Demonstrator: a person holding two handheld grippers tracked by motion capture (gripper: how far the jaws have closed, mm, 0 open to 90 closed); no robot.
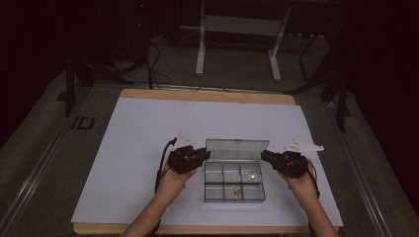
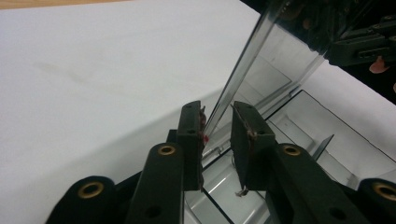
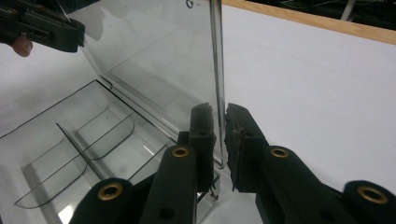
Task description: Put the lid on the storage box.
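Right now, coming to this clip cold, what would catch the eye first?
A clear compartment box sits at the near middle of the white table, its lid standing upright. The left gripper and right gripper each straddle a side edge of that lid, jaws narrowly apart. One small brownish item lies in a front compartment.

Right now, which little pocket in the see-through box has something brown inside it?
The middle pocket in the near row of the clear box. A small brown thing sits there; the other pockets hold nothing brown, though the far right one has a pale glint.
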